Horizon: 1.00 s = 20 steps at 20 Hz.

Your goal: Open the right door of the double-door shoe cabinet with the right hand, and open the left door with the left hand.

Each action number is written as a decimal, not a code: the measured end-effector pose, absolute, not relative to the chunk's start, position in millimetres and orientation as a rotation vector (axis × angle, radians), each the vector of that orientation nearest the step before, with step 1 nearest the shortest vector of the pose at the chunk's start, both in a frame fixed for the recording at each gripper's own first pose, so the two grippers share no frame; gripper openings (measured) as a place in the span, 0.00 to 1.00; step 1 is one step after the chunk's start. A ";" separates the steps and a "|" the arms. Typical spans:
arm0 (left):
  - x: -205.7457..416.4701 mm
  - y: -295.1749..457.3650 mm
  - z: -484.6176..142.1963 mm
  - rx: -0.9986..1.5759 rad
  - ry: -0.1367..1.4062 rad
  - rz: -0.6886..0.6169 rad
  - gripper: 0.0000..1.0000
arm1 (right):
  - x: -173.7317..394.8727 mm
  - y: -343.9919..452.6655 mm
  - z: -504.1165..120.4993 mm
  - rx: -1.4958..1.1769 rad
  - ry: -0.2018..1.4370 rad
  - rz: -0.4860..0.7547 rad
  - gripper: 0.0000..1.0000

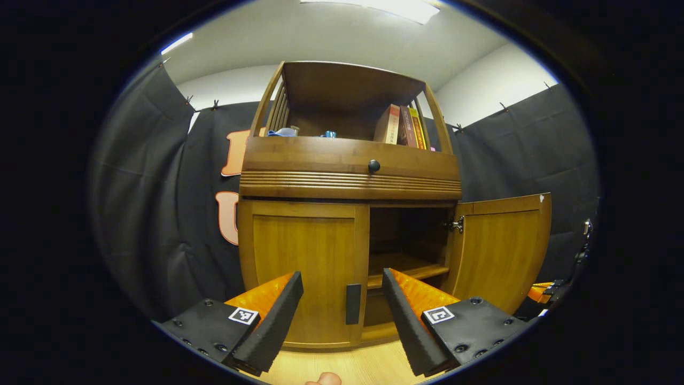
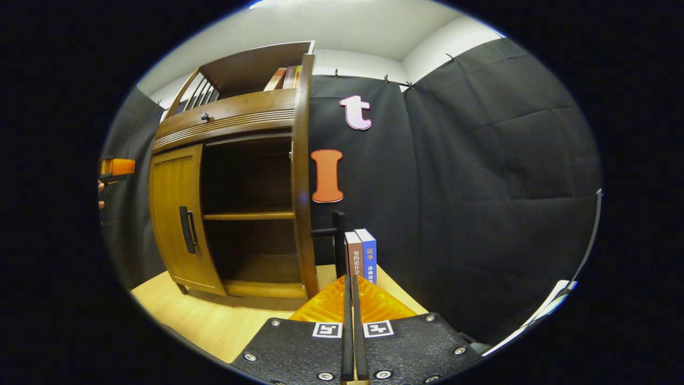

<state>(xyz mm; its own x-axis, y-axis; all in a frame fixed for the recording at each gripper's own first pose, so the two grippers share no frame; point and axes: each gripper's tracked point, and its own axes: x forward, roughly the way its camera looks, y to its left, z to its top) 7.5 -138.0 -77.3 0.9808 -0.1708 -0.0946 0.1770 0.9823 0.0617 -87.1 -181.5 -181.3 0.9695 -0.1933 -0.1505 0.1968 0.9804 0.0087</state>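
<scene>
Straight ahead of the spread-open left gripper point(image 1: 342, 310), the closed left door point(image 1: 303, 270) is waiting, a stiff hinged wooden panel best pulled by its slim dark handle point(image 1: 353, 303), while the empty right gripper point(image 2: 351, 299) is sitting clenched beside the open right door point(image 2: 301, 176).

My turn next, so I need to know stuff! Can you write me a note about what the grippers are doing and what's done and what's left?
Left gripper: jaws wide open, empty, aimed at the left door's handle, not touching it.
Right gripper: jaws shut, empty, off to the right of the cabinet, beside the right door's handle.
Right door: swung open, shelf inside showing. Done.
Left door: closed.
Left to do: close the left jaws on the handle and pull that door open.
</scene>
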 end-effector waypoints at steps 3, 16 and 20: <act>22.0 -141.9 -99.2 0.056 0.105 -0.170 0.95 | -95.0 -191.1 -175.7 0.004 0.136 -0.225 0.00; 82.7 -149.2 -193.4 0.104 0.170 -0.129 0.95 | -106.9 -203.7 -174.9 0.005 0.132 -0.270 0.14; 98.6 -154.3 -217.5 0.065 0.199 -0.144 0.95 | -109.5 -205.4 -168.3 -0.006 0.119 -0.286 0.21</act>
<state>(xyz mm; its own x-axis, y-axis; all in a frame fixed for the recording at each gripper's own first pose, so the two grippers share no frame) 98.6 -154.3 -217.5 0.9700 -0.1360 -0.2014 0.1489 0.9876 0.0502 -109.5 -205.4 -168.3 0.9524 -0.2817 -0.1162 0.2810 0.9594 -0.0227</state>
